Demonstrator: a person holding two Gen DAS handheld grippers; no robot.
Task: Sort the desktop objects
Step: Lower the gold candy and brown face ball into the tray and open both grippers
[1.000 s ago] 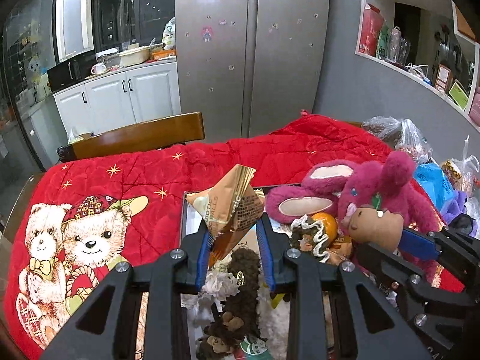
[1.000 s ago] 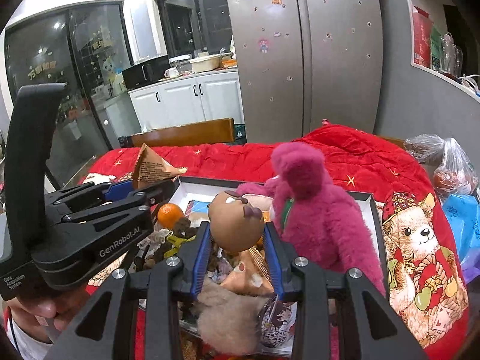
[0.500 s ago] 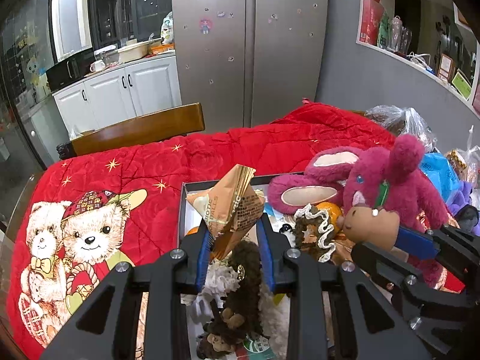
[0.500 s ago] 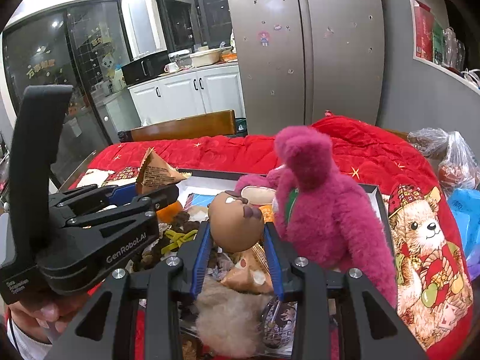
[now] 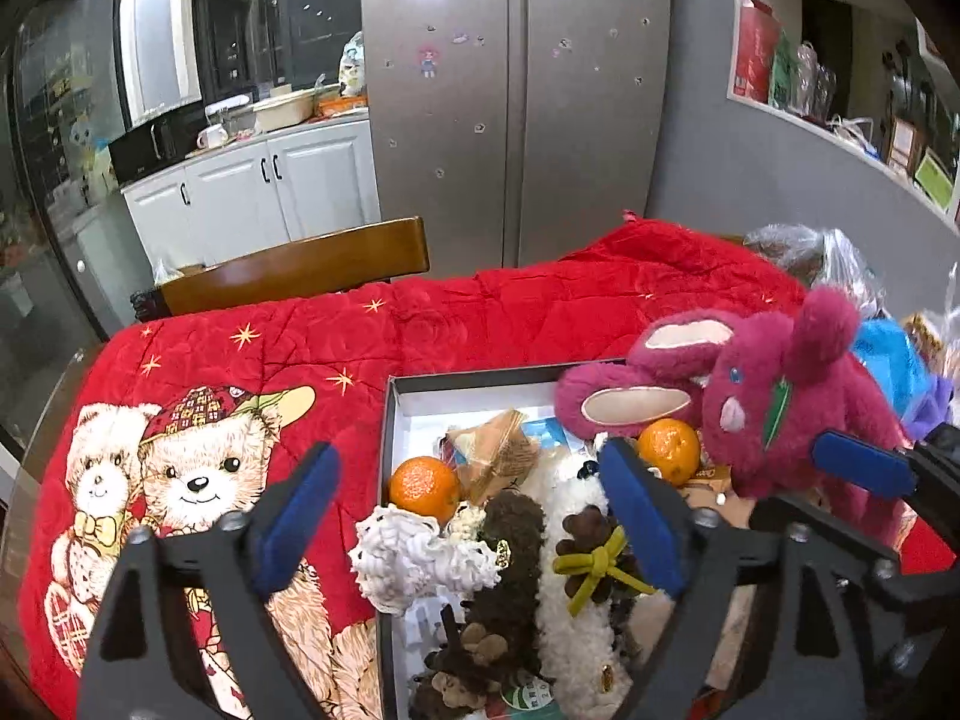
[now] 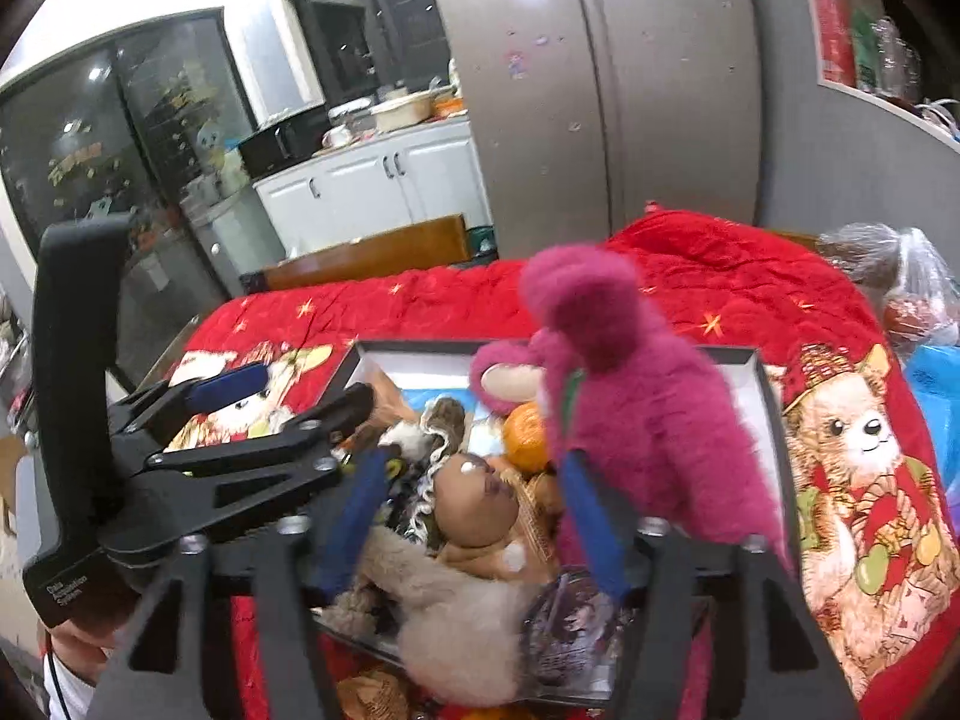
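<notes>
Both tongs are opening over the full box [image 5: 393,420]. The left tongs [image 5: 468,516] hold nothing; the snack packet [image 5: 495,456] lies inside. The brown toy head [image 6: 477,501] sits loose between the right tongs [image 6: 474,516]. It might roll out.

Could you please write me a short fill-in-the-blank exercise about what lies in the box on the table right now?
1. The number of oranges visible in the box from the left wrist view is ____.
2. The quilt under the box is ____ in colour.
3. The big plush toy at the box's right side is ____ in colour.
4. The brown plush wears a bow that is ____.

Missing words: two; red; pink; yellow-green
</notes>
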